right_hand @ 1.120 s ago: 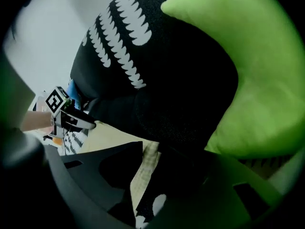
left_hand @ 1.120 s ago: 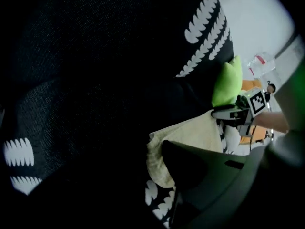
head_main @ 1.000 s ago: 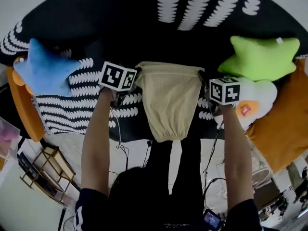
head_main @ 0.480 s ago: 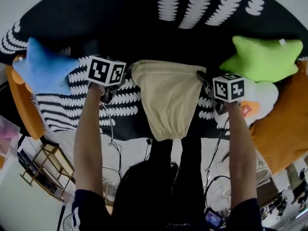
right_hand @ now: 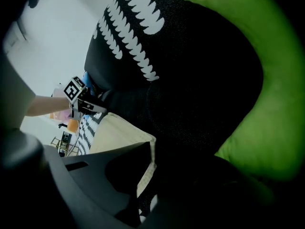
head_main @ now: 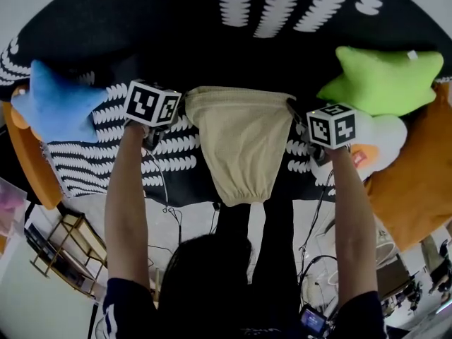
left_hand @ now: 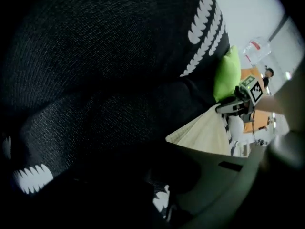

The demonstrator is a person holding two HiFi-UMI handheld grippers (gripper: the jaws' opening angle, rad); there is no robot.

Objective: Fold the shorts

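The left gripper (head_main: pixel 166 119) and the right gripper (head_main: pixel 300 119), its jaws just closed, pinch the shorts (head_main: pixel 244 143) at the waistband corners, where a shallow pinch could slip in lifting

Beige shorts (head_main: pixel 244 143) lying flat (waistband farthest).

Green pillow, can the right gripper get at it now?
Probably yes: the green pillow lies close beside the right gripper, nothing between. But its jaws have just been closing on the shorts' corner, so it must let go first.
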